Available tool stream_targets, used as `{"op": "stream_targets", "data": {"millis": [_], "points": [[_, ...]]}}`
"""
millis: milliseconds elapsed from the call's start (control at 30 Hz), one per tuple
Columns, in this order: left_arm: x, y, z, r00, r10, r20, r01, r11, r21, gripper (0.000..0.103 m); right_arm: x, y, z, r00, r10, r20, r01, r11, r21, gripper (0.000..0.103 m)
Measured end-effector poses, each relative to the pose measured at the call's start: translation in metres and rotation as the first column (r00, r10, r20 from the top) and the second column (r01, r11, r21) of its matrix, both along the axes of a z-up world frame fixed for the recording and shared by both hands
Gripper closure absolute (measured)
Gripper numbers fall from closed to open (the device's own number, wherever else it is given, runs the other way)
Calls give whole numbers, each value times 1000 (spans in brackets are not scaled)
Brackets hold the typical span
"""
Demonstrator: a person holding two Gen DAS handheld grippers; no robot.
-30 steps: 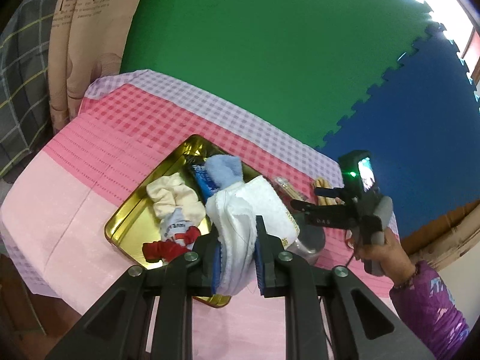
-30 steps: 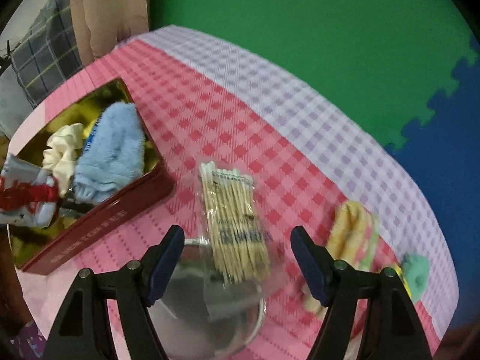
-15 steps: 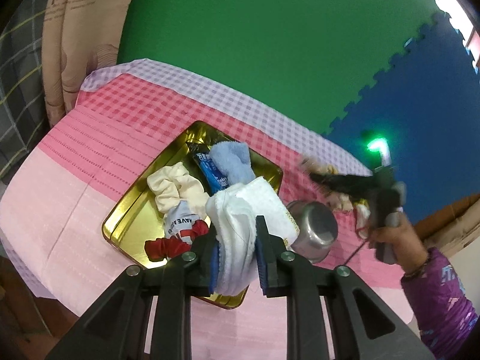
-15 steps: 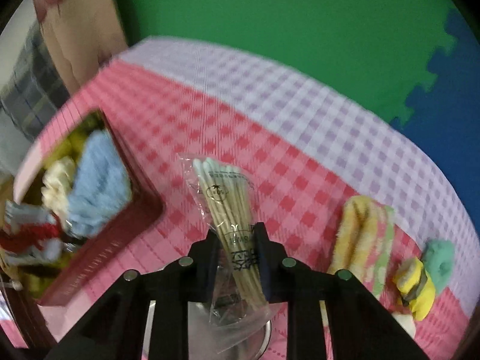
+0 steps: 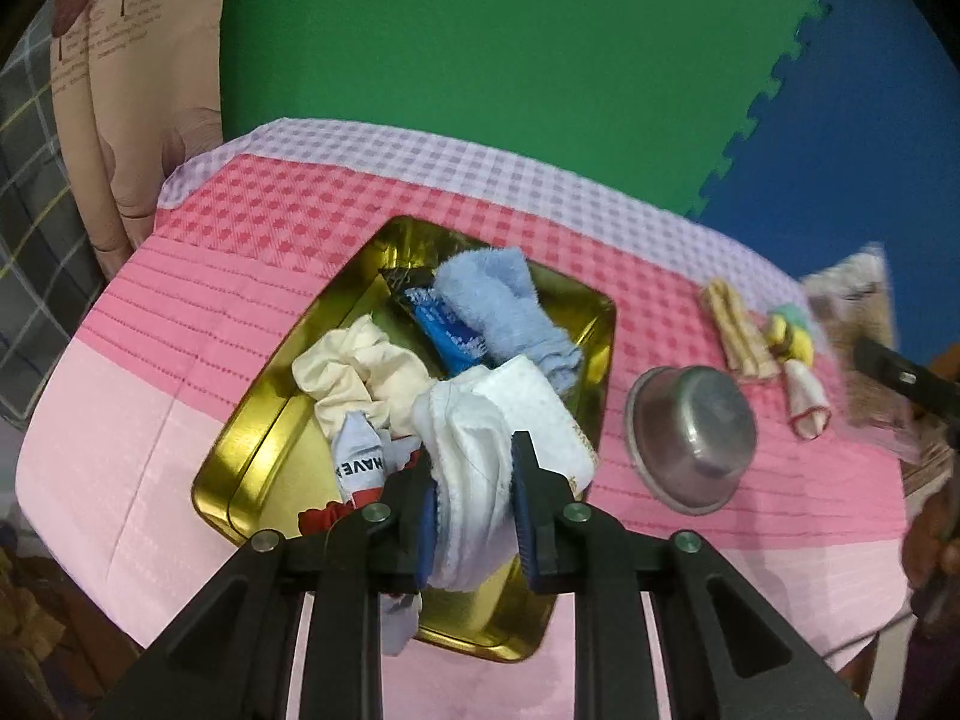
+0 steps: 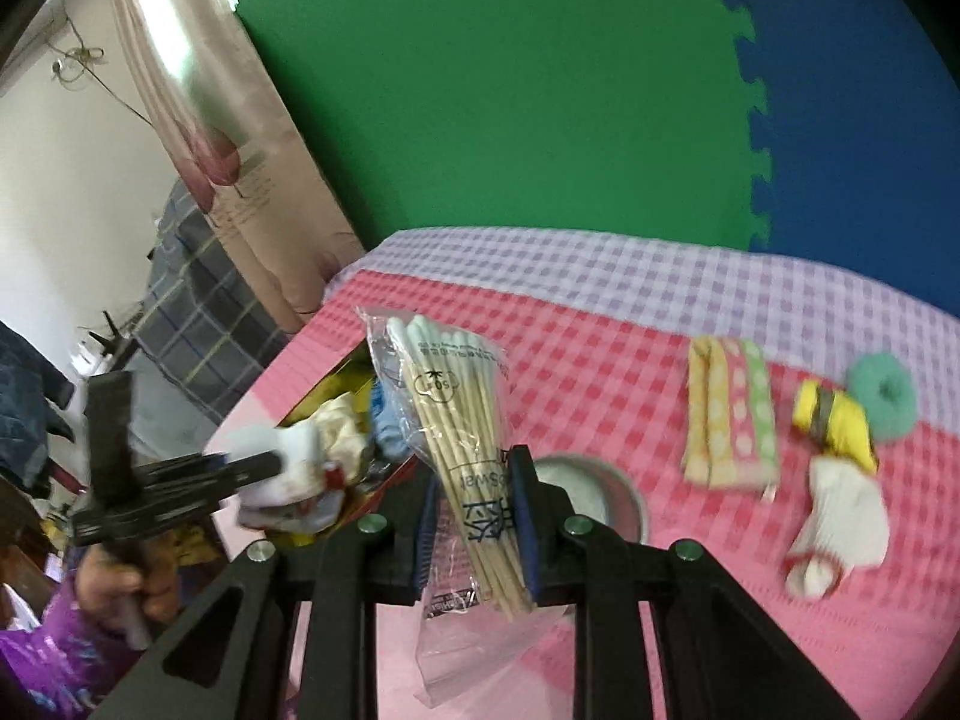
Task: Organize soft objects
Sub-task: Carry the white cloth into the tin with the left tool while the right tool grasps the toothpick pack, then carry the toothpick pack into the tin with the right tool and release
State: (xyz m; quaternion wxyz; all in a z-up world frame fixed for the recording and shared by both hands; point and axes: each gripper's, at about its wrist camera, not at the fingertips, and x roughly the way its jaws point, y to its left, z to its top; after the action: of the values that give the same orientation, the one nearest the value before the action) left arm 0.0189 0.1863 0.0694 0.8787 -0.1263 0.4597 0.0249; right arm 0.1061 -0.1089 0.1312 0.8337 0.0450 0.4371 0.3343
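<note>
A gold tin point(image 5: 273, 438) on the pink cloth point(image 5: 180, 324) holds soft items. Above it the left gripper point(image 5: 471, 516) clamps a white towel point(image 5: 480, 450). The right gripper point(image 6: 474, 531) pinches a swab bag point(image 6: 462, 450) above the bowl point(image 6: 606, 495).

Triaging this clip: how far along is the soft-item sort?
Partway. Done: blue towel and cream scrunchie lie in the gold tin. In hand: left hand-held gripper shut on a white cloth over the tin; right hand-held gripper shut on a cotton swab bag. Left: striped cloth, green scrunchie, and white sock on the table.
</note>
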Motion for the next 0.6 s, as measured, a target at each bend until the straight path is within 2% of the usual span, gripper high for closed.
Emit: {"op": "stream_targets", "data": {"millis": [200,267,333,400,467,567,600], "points": [[0,-3,-12,1000,-10,-4,10,1000,17,79,-25,-2,-1,1000,9,-8,-9,1000,9,81],[-2,-6,-12,1000,-10,-4,10,999,36,66,-30,3,-1,1000,21,-5,-21,1000,5,81],[-7,-9,-8,1000,-8,7,8,999,53,37,-33,8,0,1000,30,-5,-30,999,13,81],[-14,-10,0,999,10,35,-13,997,83,29,-35,15,1,999,45,-4,-45,999,13,81],[-24,-9,9,998,43,51,-48,994,96,27,-35,25,1,998,61,-5,-61,998,17,81],[-53,-3,23,984,148,98,-157,983,92,22,-31,41,1,996,82,-27,-81,996,42,81],[-63,-3,24,979,175,108,-186,978,98,16,-29,48,0,995,92,-38,-90,994,56,81]]}}
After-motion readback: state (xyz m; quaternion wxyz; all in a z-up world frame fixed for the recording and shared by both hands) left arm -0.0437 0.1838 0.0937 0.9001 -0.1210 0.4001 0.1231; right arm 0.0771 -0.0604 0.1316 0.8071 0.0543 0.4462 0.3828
